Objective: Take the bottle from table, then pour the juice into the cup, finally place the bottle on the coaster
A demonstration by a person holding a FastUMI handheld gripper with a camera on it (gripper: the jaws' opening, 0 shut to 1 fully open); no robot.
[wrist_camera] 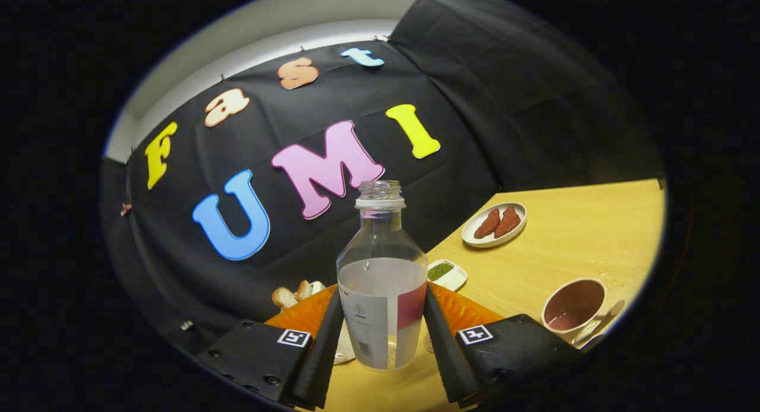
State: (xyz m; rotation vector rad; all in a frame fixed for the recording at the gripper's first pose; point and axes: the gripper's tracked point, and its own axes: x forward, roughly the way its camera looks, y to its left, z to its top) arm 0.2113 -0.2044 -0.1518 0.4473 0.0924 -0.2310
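The clear plastic uncapped bottle (382,281) is clamped in the tool (383,335) above the bench (570,240); pouring into the brown cup (573,308) seems done; coaster placement remains.

Your gripper (383,335) camera looks forward along the fingers, tilted, close on the bottle (382,281), table (564,246) beyond.

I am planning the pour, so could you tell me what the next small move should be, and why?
Probably carry the bottle sideways toward the cup. The gripper has both fingers pressed on the open bottle, which holds liquid, and the cup sits off to one side.
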